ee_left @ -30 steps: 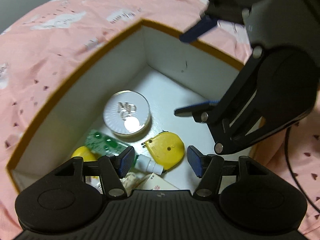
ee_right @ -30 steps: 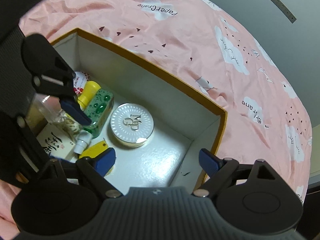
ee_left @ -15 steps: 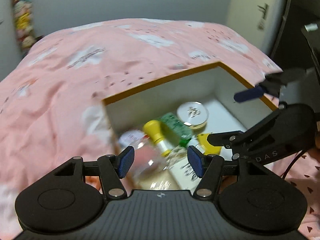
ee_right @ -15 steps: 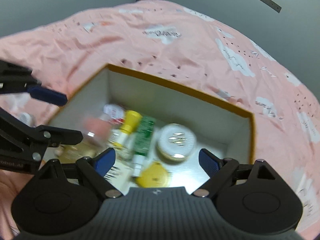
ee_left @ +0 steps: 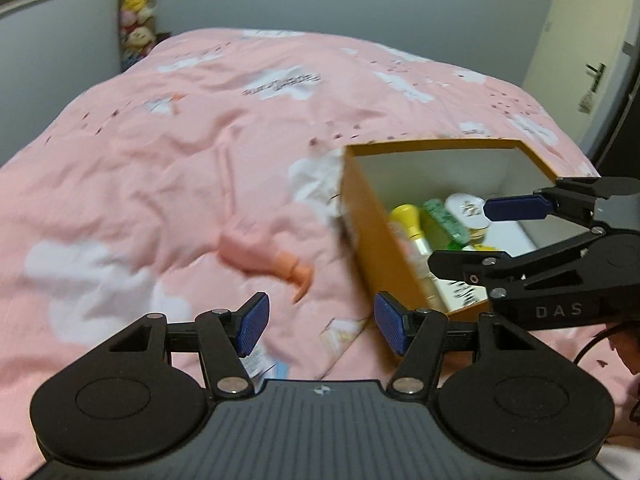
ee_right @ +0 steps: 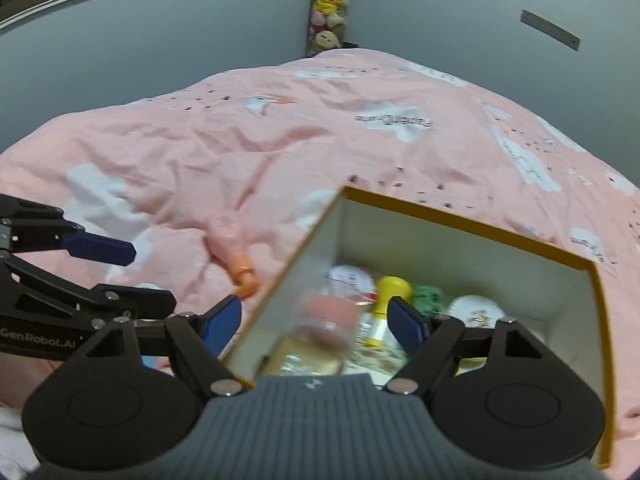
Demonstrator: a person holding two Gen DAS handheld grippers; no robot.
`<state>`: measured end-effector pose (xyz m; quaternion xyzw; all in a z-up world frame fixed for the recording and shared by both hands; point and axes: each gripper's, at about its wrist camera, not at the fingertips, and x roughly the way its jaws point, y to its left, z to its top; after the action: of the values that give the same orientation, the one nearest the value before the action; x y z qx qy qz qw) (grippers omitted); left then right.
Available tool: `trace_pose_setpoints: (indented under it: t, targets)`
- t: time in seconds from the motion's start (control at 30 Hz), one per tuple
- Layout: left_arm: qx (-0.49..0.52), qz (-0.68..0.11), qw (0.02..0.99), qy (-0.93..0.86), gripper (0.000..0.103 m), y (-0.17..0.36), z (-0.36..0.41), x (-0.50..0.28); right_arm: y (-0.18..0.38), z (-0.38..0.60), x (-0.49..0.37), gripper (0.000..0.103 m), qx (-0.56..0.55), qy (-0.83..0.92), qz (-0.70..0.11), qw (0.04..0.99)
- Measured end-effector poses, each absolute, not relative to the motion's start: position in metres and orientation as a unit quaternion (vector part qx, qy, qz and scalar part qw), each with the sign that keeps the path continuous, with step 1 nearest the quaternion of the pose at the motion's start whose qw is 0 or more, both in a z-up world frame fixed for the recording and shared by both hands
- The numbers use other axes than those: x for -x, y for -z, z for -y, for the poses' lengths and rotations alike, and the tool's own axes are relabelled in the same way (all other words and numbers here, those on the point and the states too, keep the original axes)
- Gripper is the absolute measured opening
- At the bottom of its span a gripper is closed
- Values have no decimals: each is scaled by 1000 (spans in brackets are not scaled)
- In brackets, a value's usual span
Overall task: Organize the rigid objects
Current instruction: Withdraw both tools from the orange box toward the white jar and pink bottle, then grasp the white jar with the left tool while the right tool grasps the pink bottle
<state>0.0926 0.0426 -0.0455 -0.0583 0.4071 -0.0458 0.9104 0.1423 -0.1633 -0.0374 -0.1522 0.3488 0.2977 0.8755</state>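
Left gripper (ee_left: pixel 318 322): jaws apart, empty, aimed at pink bottle (ee_left: pixel 256 254) lying on bedspread (ee_left: pixel 160 152) just beside left wall of box (ee_left: pixel 368 232). Right gripper (ee_right: pixel 316 320): jaws apart, just been closing, gripping nothing, over box's left wall.

Risks: bottle rolling on soft, creased cover under one-sided pad contact; bottle's orange cap (ee_left: pixel 298 276) snagging box wall; grippers colliding, being close.

Hard to read: box contents blurred, yellow-capped bottle (ee_right: pixel 394 290) and round white compact (ee_right: pixel 476 310) legible, the rest possibly jars. Item under left pad cut off.
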Motion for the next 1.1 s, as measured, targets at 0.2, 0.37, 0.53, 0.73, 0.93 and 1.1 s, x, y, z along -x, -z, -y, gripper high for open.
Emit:
trace_pose_setpoints:
  t: [0.2,0.37,0.53,0.73,0.93,1.1]
  targets:
    - [69,-433,899,23,71,55,-73,-80,46,128,-132,69,183,-336,-352,854]
    - [83,-458,885,10,71,70,-90,-76,60,97,-123,57,238,-371,-362,822]
    - [110,-469,877,-7,70,86,-99,-80,70,78,-126,55,288,-387,-362,798]
    - [130,-479,868,11,61,98,-104,-87,79,61,-145,43,341,-400,-380,761]
    - [142,-497,856,16,63,109,-103,-96,93,51,-168,30,353,-406,-417,733]
    - [137,-498,857,2,68,116,-98,-107,97,45,-172,31,364,-415,-417,722]
